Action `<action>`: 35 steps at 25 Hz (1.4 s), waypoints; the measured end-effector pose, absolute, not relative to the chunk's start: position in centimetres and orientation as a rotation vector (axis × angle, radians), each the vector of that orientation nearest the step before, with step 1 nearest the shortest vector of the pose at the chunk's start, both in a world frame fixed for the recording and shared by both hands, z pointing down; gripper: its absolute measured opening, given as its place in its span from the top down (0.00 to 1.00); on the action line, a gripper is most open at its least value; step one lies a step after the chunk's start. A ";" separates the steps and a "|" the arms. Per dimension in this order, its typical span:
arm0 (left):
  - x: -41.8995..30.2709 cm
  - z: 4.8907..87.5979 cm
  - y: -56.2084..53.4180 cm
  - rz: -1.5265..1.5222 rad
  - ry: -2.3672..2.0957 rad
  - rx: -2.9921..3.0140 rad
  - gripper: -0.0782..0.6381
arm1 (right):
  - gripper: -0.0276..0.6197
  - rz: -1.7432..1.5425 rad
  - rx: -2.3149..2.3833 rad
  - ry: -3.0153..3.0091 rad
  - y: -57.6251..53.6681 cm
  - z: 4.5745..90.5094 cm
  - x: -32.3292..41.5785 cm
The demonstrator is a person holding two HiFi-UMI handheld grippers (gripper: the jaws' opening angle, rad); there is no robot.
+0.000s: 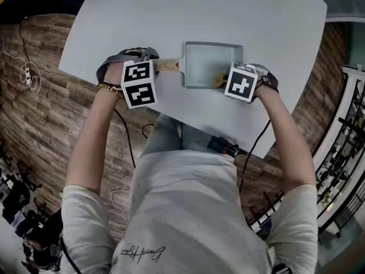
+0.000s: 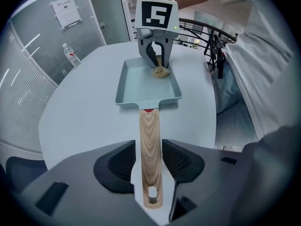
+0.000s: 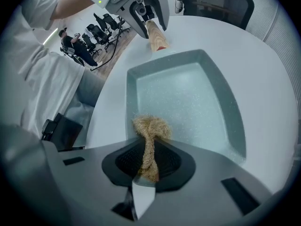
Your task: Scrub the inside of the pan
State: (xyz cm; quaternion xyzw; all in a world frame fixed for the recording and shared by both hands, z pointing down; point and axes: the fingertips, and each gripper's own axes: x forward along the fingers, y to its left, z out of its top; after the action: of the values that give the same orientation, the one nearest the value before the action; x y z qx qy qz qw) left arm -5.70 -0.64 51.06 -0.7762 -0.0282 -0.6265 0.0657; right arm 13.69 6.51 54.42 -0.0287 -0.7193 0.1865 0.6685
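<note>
Teal square pan (image 1: 210,66) lies flat on the white table (image 1: 171,16); our left gripper (image 2: 149,150) straddles its wooden handle (image 2: 149,124), jaws wide and not pressing, likely to steady it; our right gripper (image 3: 149,163) is clamped on a fibre scrubber (image 3: 151,126) inside the pan, ready for scrubbing.

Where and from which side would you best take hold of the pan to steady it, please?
Grip the wooden handle, coming straight down from above with a jaw on each long side. It is narrow, straight, lies flat on the table and sticks out from the pan, clear of the scrubber. The left gripper straddles it there, jaws open, not pressing.
</note>
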 end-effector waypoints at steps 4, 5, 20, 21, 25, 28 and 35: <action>-5.5 50.2 -0.8 -1.867 -0.073 -2.359 0.63 | 0.85 0.433 -0.034 -1.651 6.2 54.3 13.5; -5.5 50.0 -0.7 -1.859 -0.067 -2.367 0.63 | 0.85 0.438 -0.020 -1.660 6.2 54.2 13.5; -5.7 46.4 0.3 -1.687 0.217 -2.695 0.82 | 0.85 0.456 0.329 -1.840 4.1 49.7 13.0; -5.8 46.1 0.1 -1.671 0.260 -2.709 0.84 | 0.85 0.464 0.356 -1.861 4.1 49.2 12.8; -6.0 44.3 -0.7 -1.578 0.456 -2.777 0.87 | 0.85 0.486 0.456 -1.944 4.2 46.9 11.6; -5.5 42.4 -0.2 -1.472 0.598 -2.885 0.87 | 0.85 0.491 0.528 -1.994 4.7 45.3 11.0; -4.4 40.1 2.6 -1.217 0.829 -3.126 0.87 | 0.85 0.530 0.675 -2.099 6.2 42.7 8.9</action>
State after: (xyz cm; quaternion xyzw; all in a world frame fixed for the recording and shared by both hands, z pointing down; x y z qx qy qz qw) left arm -4.45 2.56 40.09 -0.8935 0.2370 -0.3480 -0.1561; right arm 8.95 6.24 42.71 0.2697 -0.8387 0.2118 0.4230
